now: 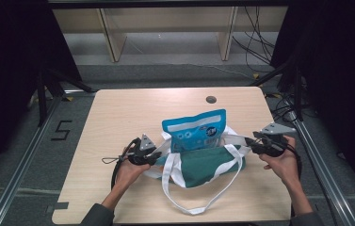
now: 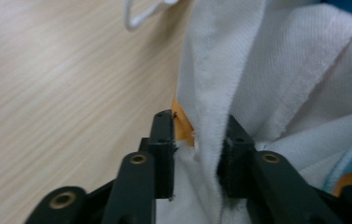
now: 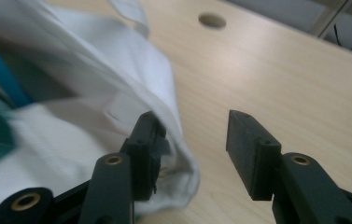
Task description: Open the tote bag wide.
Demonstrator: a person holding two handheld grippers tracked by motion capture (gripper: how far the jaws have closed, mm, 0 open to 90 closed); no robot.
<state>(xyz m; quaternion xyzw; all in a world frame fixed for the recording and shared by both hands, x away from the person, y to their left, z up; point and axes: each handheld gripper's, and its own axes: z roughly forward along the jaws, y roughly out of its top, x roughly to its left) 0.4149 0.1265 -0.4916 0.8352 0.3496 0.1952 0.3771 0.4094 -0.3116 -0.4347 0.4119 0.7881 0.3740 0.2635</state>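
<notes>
A pale wooden surface [image 1: 118,122] with a round hole [image 1: 211,99] near its far edge stands on grey floor marked with a black "5" [image 1: 61,130]. Behind it, a light shelf unit [image 1: 165,28]; cables [image 1: 255,42] hang at right.

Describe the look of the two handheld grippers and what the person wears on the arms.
Both grippers, the left gripper and the right gripper, are black, each topped by a grey three-cornered plate. Up close, the jaws are matte black blocks on black links with brass-coloured rivets. A black cable loops from the left one. Dark grey sleeves show at the bottom edge, forearms bare.
</notes>
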